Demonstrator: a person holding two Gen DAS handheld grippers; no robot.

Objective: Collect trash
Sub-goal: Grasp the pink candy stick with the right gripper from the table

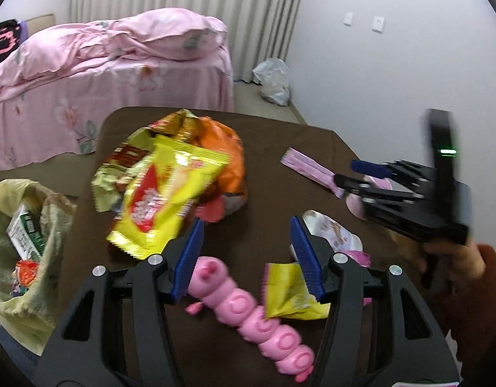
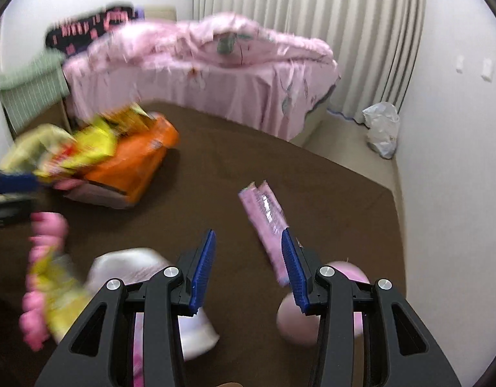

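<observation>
Trash lies on a dark brown table [image 1: 267, 148]. A pile of snack bags, yellow [image 1: 164, 193] on orange [image 1: 228, 151], sits at the far left; it also shows in the right wrist view [image 2: 128, 164]. A pink strip wrapper [image 1: 309, 169] [image 2: 267, 216] lies at the right. A small yellow wrapper [image 1: 289, 293] and a pink segmented toy [image 1: 248, 312] lie under my left gripper [image 1: 248, 235], which is open and empty. My right gripper [image 2: 248, 251] [image 1: 354, 174] is open and empty, above the table beside the pink strip wrapper.
A yellowish trash bag [image 1: 25, 258] with wrappers inside hangs at the table's left edge. A white cup lid [image 1: 331, 232] and a pink cup [image 2: 293, 319] lie near the grippers. A pink bed [image 1: 102, 74] stands behind the table; a white plastic bag [image 1: 273, 80] lies by the wall.
</observation>
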